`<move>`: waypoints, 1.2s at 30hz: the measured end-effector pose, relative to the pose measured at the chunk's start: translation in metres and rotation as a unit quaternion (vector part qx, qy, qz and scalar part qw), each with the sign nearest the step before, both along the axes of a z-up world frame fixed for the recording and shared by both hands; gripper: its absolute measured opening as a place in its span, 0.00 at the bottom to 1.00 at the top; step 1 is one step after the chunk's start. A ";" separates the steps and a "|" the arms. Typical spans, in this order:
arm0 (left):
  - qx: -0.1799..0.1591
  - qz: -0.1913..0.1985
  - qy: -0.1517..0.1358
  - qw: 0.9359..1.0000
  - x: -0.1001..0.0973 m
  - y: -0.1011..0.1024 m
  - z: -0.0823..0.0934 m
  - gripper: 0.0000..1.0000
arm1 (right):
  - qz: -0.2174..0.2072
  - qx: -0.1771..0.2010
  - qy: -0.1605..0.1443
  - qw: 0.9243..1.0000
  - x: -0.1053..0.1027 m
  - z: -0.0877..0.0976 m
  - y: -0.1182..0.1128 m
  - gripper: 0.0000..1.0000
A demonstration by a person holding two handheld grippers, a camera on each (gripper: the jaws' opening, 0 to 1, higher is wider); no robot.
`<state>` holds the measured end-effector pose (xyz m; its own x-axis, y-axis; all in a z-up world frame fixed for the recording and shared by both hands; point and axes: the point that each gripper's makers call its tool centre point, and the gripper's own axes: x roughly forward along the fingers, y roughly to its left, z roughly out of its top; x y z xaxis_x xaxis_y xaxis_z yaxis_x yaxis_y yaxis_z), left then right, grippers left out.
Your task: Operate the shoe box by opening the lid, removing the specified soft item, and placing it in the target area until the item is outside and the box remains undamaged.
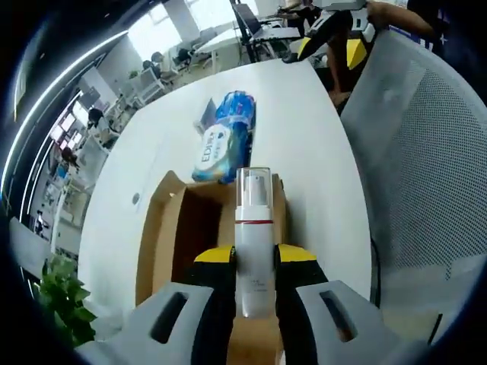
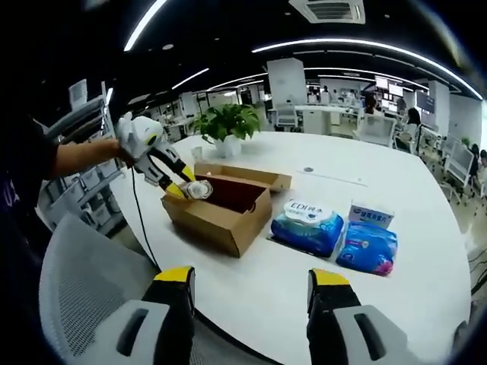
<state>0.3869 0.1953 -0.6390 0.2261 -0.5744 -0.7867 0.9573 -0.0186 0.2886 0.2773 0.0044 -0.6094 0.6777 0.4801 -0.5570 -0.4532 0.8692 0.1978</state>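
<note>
Your left tongs [image 1: 255, 285] clamped a white bottle [image 1: 253, 243] above the open shoe box [image 2: 221, 205], its base hidden between the jaws. Wipe packs [image 2: 338, 232] lay beside the box on the worktop [image 2: 411, 190]. Your right tongs [image 2: 251, 304] hung released.

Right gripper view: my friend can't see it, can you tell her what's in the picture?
The right gripper hangs open above the white table, holding nothing. Across from it, the left gripper holds a white bottle over an open cardboard shoe box. Beside the box lie two blue soft packs, with a potted plant behind.
</note>
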 end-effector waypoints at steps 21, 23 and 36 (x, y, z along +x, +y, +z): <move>-0.086 -0.054 -0.038 0.994 -0.034 -0.059 0.029 0.17 | 0.006 0.065 0.005 0.998 0.012 0.014 0.035 0.45; -0.088 -0.057 -0.037 0.994 -0.037 -0.063 0.028 0.17 | 0.002 0.073 0.007 0.997 0.014 0.014 0.037 0.44; -0.107 -0.103 -0.061 0.987 -0.054 -0.088 0.029 0.17 | -0.026 0.127 0.025 0.991 0.026 0.020 0.040 0.35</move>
<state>0.3324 0.1076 -0.6101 0.1717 -0.7679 -0.6171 0.8974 -0.1364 0.4195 0.3030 0.0445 -0.5892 0.6794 0.5753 -0.4554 -0.3940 0.8096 0.4350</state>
